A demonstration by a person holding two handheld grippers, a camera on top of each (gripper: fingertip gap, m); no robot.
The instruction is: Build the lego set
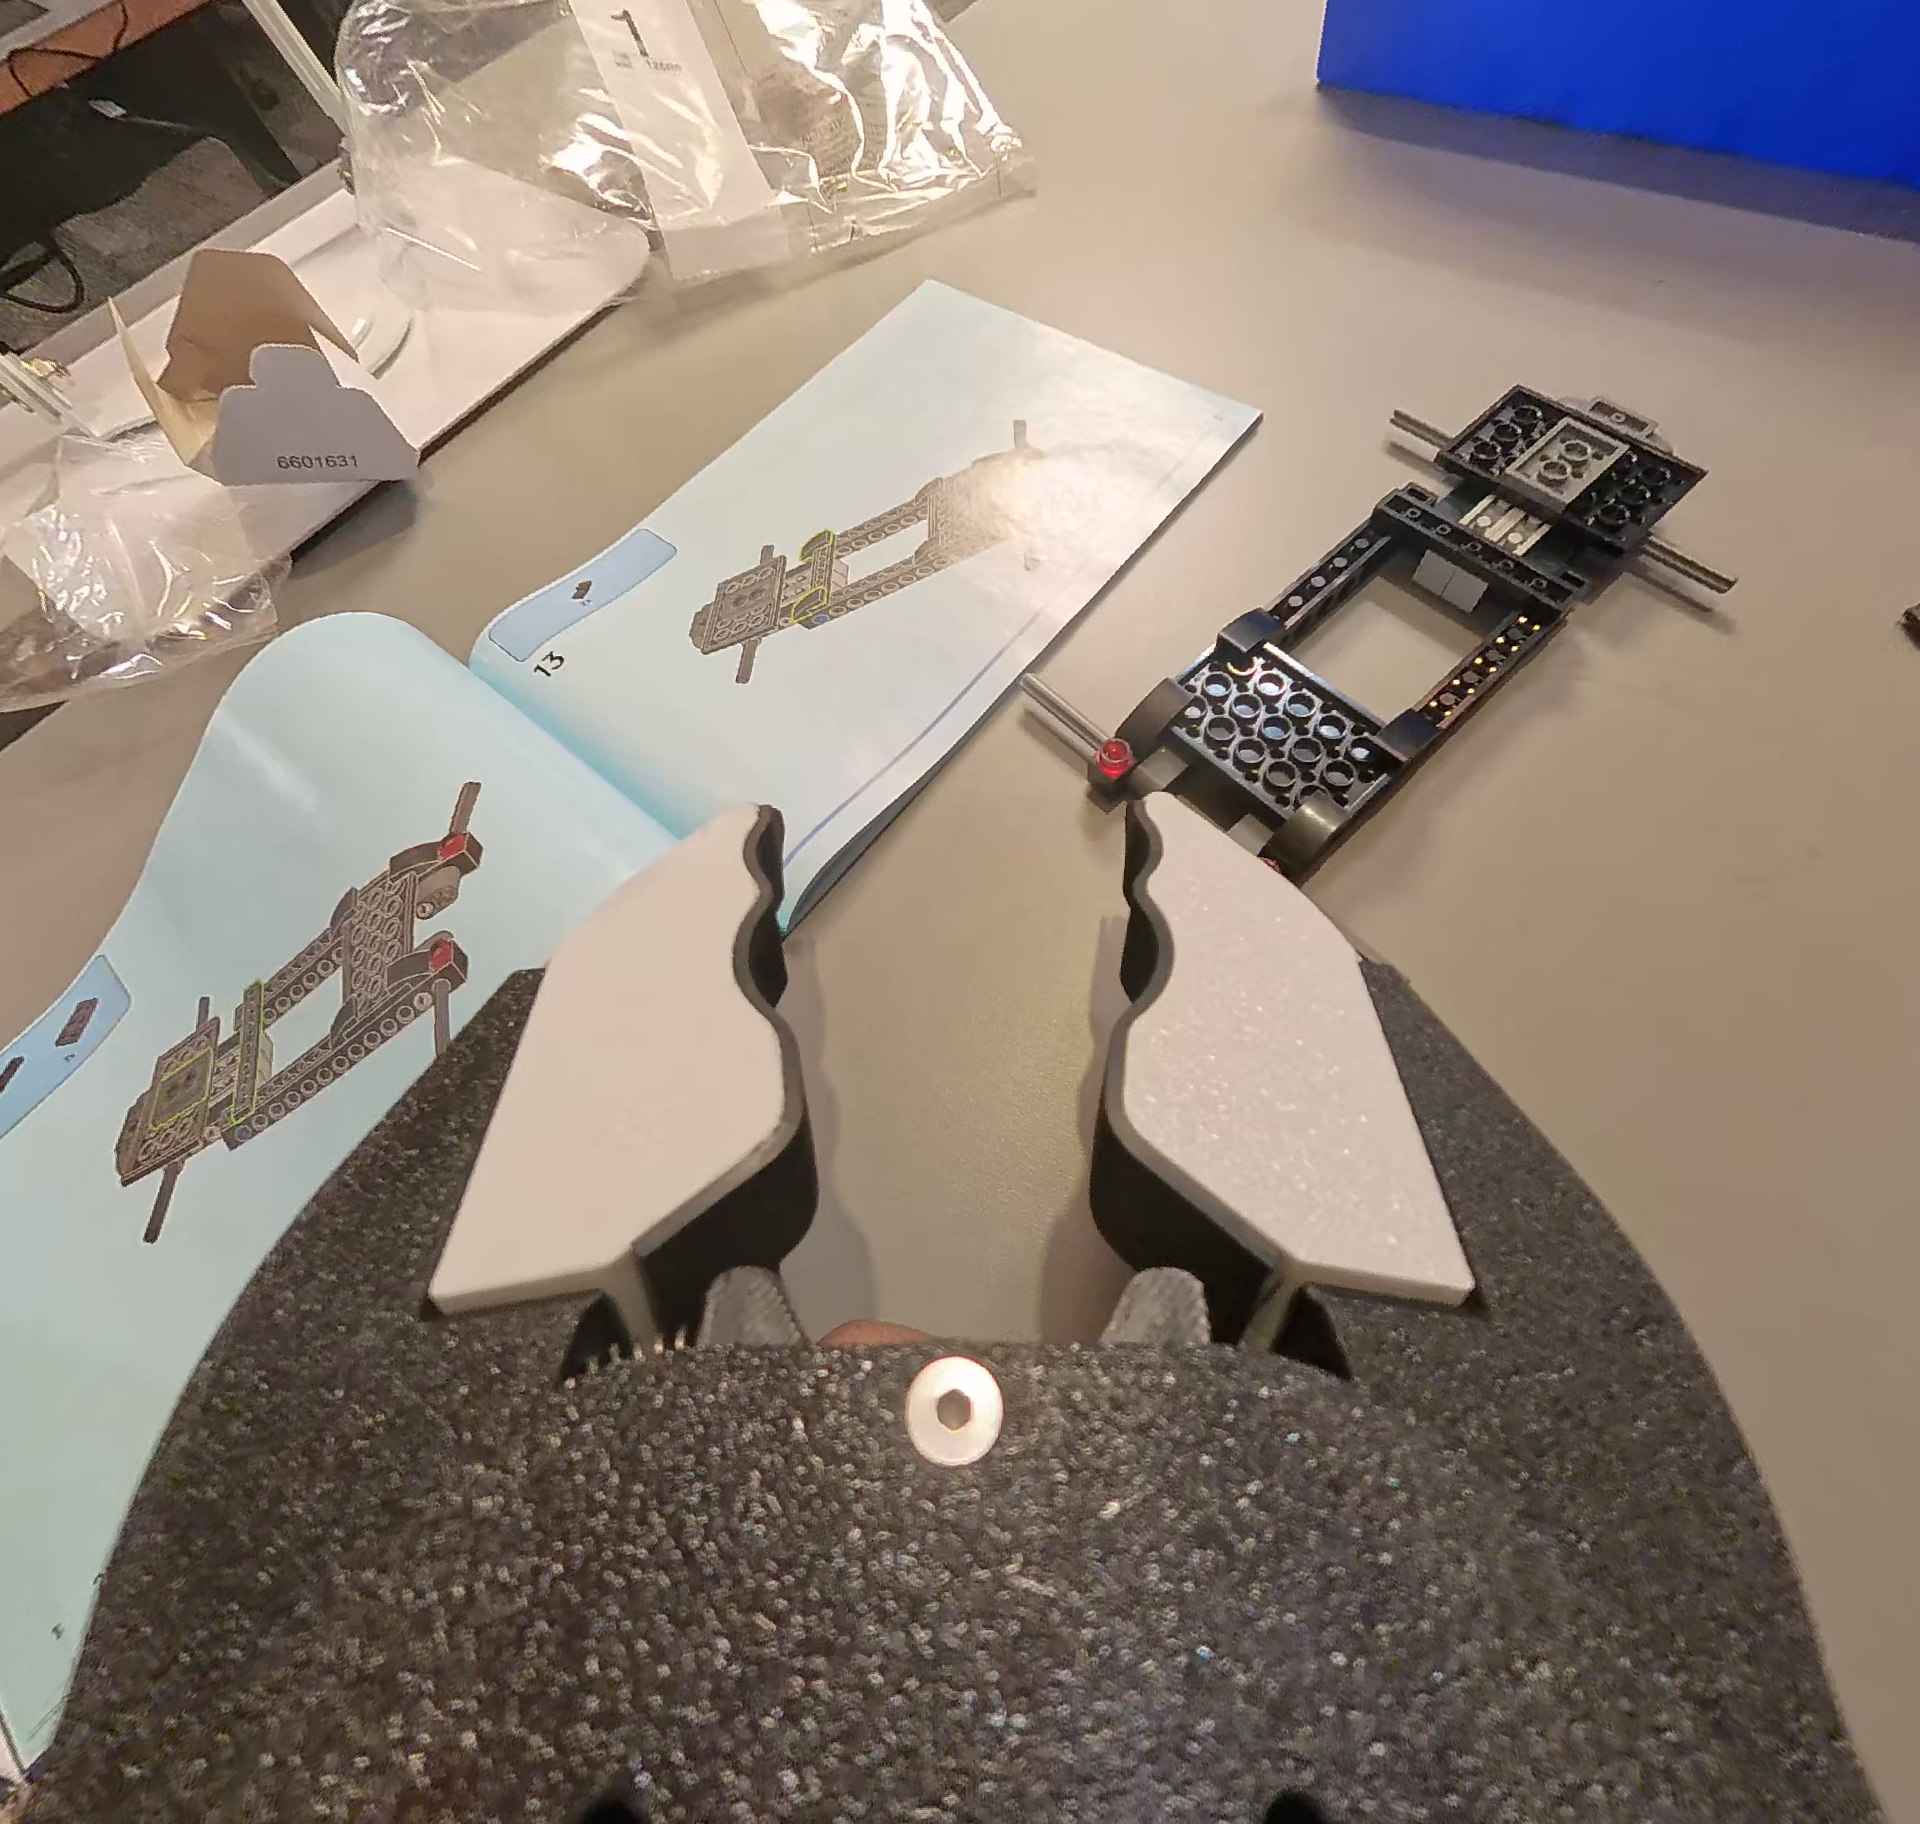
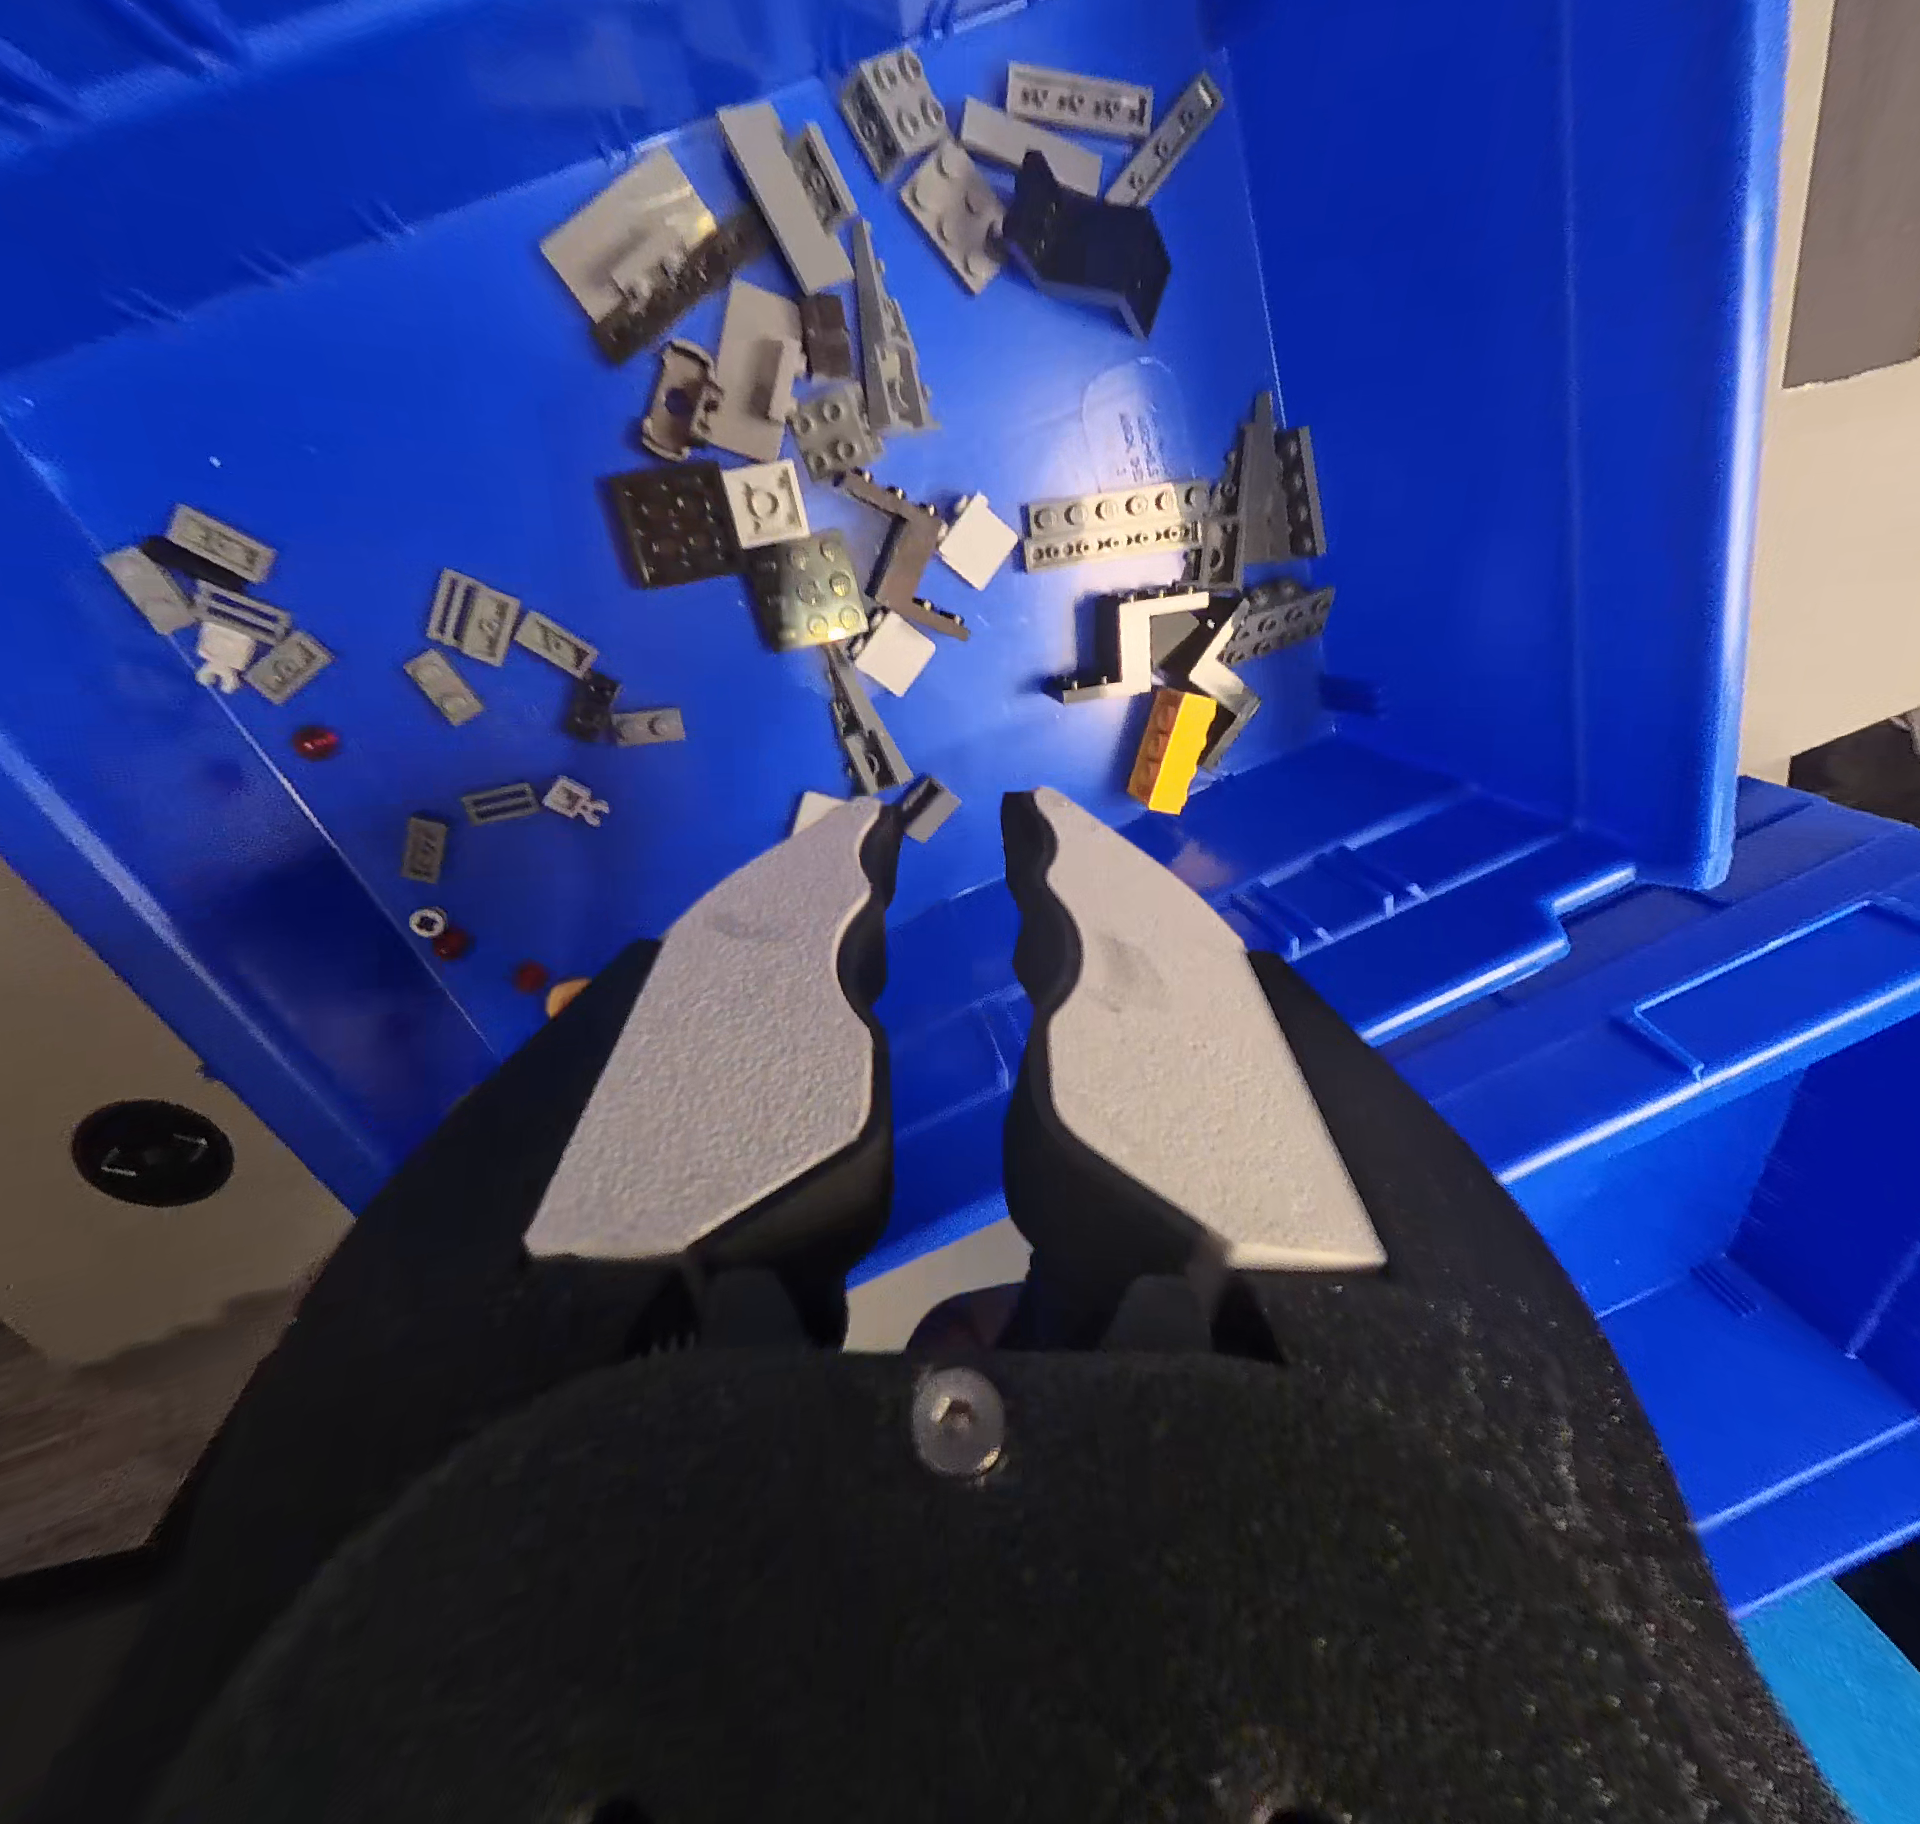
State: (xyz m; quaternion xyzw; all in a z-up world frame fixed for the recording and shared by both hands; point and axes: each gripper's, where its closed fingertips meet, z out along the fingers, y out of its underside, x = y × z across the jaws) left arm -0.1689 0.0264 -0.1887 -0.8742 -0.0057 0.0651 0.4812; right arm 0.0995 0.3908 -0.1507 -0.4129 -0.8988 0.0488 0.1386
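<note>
The blue bin (image 2: 1507, 424) holds many loose grey and black bricks (image 2: 810, 340); above them the right gripper (image 2: 951, 818) stands slightly open, holding nothing. The left gripper (image 1: 951, 839) is wide open and bare over the table (image 1: 1558, 1047), between the open booklet (image 1: 883, 579) and the black chassis (image 1: 1382, 652).

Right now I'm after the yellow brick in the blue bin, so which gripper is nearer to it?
Right. The right gripper hangs open inside the blue bin, the yellow brick just off its right fingertip. The left gripper is open over the table, between booklet and black chassis.
</note>
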